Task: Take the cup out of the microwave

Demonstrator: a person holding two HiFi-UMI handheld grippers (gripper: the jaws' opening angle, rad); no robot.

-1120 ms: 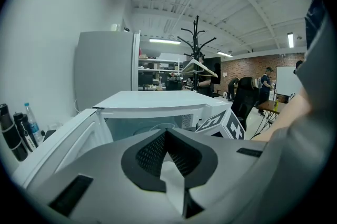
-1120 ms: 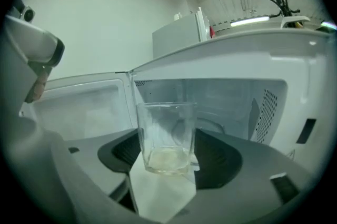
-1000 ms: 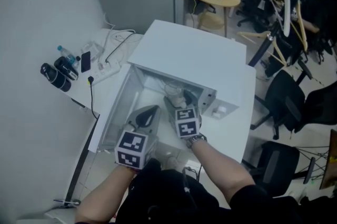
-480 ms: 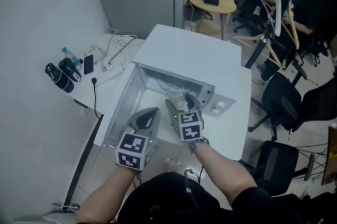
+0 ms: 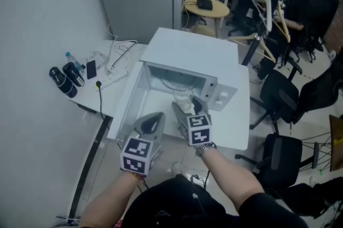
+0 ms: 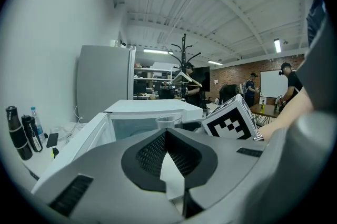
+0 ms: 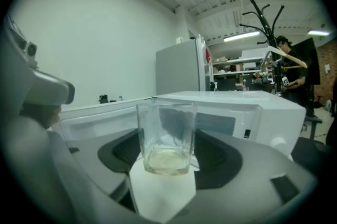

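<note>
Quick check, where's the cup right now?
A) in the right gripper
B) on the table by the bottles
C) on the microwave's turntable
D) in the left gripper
A: the cup stands upright, clamped between the jaws of the right gripper, with the microwave behind it.

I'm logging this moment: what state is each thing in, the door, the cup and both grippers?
microwave door: swung open.
cup: upright, outside the cavity, gripped.
right gripper: shut on the cup.
left gripper: shut, empty.
</note>
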